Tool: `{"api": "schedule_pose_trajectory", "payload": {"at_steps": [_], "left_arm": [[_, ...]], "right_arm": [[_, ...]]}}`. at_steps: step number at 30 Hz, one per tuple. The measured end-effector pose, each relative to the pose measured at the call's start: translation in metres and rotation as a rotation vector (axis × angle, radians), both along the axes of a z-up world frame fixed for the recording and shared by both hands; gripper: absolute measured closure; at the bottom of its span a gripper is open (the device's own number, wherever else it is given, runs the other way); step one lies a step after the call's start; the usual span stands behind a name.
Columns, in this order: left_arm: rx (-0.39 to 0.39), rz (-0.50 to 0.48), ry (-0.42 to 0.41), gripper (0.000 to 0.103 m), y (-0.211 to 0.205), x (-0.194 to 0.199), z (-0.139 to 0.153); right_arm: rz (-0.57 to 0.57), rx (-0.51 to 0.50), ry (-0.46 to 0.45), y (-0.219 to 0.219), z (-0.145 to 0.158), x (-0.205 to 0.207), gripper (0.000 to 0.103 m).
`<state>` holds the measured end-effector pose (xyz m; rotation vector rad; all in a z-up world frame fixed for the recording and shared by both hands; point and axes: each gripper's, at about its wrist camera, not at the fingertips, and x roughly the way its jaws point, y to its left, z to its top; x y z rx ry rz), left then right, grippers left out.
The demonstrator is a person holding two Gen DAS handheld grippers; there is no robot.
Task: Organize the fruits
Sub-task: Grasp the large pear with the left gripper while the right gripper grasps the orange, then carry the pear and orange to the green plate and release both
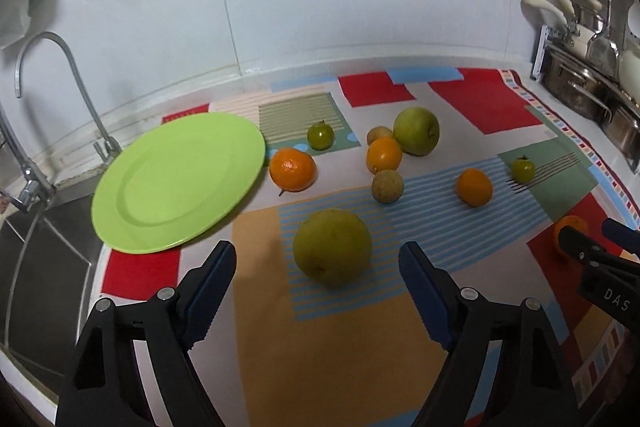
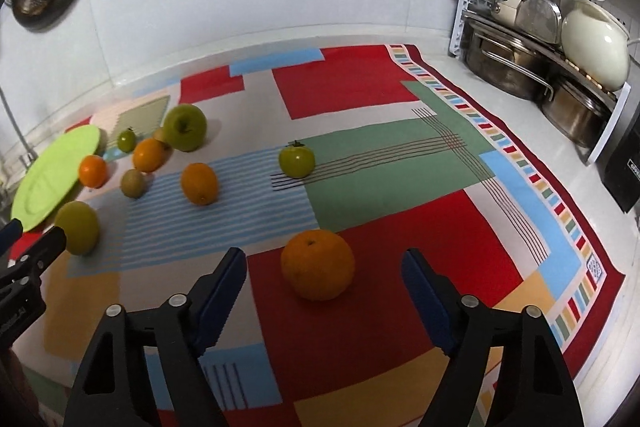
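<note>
A large yellow-green round fruit (image 1: 332,247) lies on the patterned cloth (image 1: 340,347) in the gap ahead of my left gripper (image 1: 317,251), which is open, its blue pads clear of the fruit. A big orange (image 2: 318,265) sits likewise between the fingertips of my open right gripper (image 2: 324,257), untouched. The lime-green plate (image 1: 176,183) lies bare at the left. Farther back are a green apple (image 1: 416,131), several smaller oranges, two small green tomatoes (image 1: 320,135) (image 1: 523,169) and a brownish round fruit (image 1: 387,186). Each gripper shows at the edge of the other's view.
A tap (image 1: 40,99) and steel sink (image 1: 40,267) lie left of the plate, past the cloth's edge. Pots, pans and a cream kettle (image 2: 592,43) fill a rack at the right. A black box (image 2: 624,167) stands beside it. White tiled wall behind.
</note>
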<state>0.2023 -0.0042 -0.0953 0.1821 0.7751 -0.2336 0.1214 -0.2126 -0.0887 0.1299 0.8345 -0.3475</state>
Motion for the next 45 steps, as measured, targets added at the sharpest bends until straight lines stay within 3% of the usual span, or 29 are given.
{"api": "schedule_pose_trajectory", "payload": {"at_steps": [6, 13, 17, 25, 45], "left_arm": [[-0.002, -0.01, 0.034, 0.029, -0.002, 0.015, -0.012], [-0.02, -0.033, 0.096, 0.053, -0.007, 0.028, -0.025], [-0.012, -0.037, 0.089, 0.053, -0.009, 0.028, -0.026], [-0.004, -0.047, 0.058, 0.053, -0.008, 0.017, -0.016], [-0.024, 0.001, -0.059, 0.053, 0.047, -0.022, 0.031]], "right_arm": [[0.004, -0.004, 0.042, 0.002, -0.009, 0.013, 0.034], [-0.006, -0.018, 0.076, 0.0, -0.017, 0.02, 0.047], [0.006, -0.015, 0.078, -0.001, -0.017, 0.02, 0.06], [0.068, -0.011, 0.04, 0.009, -0.006, 0.017, 0.06], [0.392, 0.008, -0.119, 0.085, 0.042, 0.012, 0.06]]}}
